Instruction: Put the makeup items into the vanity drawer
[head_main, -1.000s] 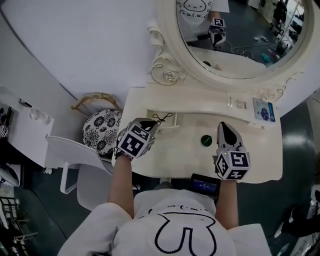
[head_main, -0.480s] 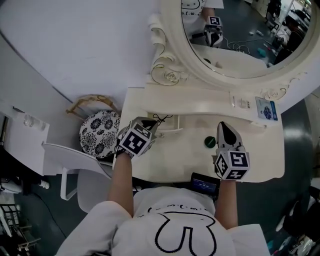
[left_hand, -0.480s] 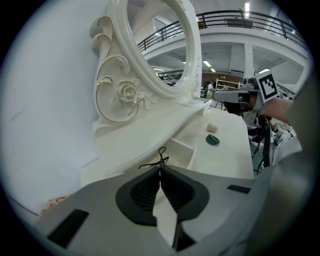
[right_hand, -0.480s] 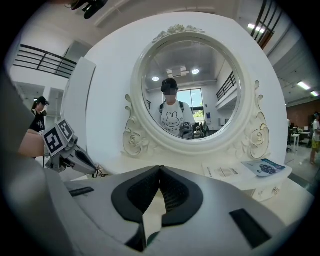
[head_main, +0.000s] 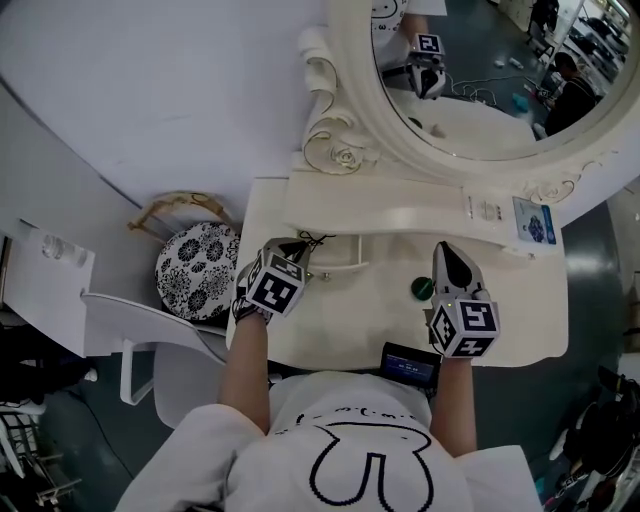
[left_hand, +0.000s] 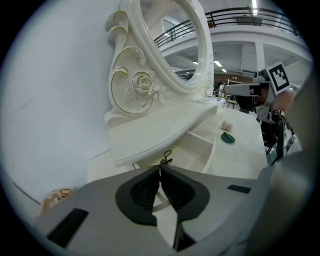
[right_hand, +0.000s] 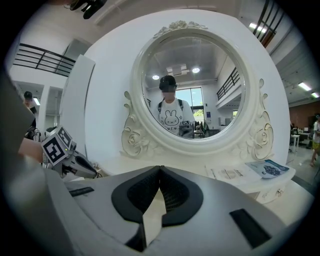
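Observation:
My left gripper (head_main: 298, 250) (left_hand: 161, 168) is shut on a thin black wire makeup tool (head_main: 316, 240) (left_hand: 165, 159), which sticks out past its tips. It hangs over the left end of the open vanity drawer (head_main: 345, 262) (left_hand: 202, 146). A round dark green compact (head_main: 421, 288) (left_hand: 228, 138) lies on the vanity top (head_main: 520, 310), just left of my right gripper (head_main: 444, 254) (right_hand: 159, 169). That gripper is shut with nothing in it. In the left gripper view a small beige item (left_hand: 227, 125) lies beyond the compact.
The oval mirror (head_main: 480, 70) rises behind a raised shelf (head_main: 400, 205) carrying a card (head_main: 484, 210) and a blue leaflet (head_main: 530, 221). A dark phone (head_main: 408, 366) sits at the front edge. A white chair (head_main: 150, 340) and a patterned round stool (head_main: 195, 272) stand to the left.
The head view has drifted slightly. My left gripper, still holding the wire tool, has shifted a little toward me. The right gripper has stayed put.

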